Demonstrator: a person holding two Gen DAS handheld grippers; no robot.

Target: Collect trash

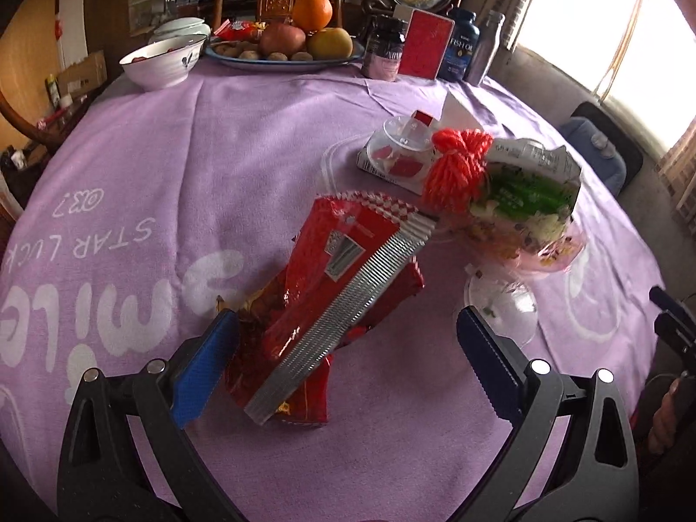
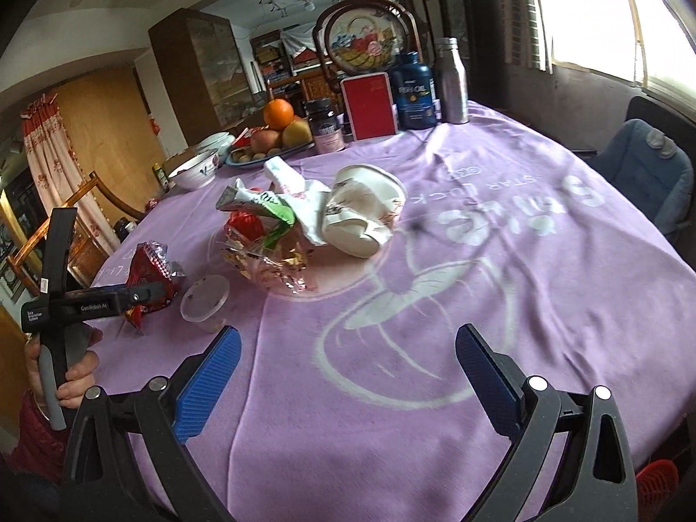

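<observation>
A red snack wrapper (image 1: 330,287) with a silver crimped strip lies on the purple tablecloth (image 1: 174,182). My left gripper (image 1: 348,348) is open around its near end, and the left finger (image 1: 204,369) is close against it. Beyond it is a trash pile: an orange-red tassel (image 1: 456,165), a green-printed wrapper (image 1: 530,191) and a clear lid (image 1: 404,143). A clear plastic cup (image 1: 504,304) lies by the right finger. My right gripper (image 2: 348,365) is open over bare cloth. The trash pile (image 2: 269,235), a crumpled paper cup (image 2: 365,213) and the clear cup (image 2: 204,300) lie ahead of it.
At the far side of the table are a fruit plate (image 1: 282,58), a white bowl (image 1: 163,63), dark supplement bottles (image 1: 383,50), a red box (image 1: 424,45) and a steel bottle (image 1: 485,50). A blue-cushioned chair (image 2: 644,169) stands at the right. A hand (image 2: 74,369) holds the left gripper's handle.
</observation>
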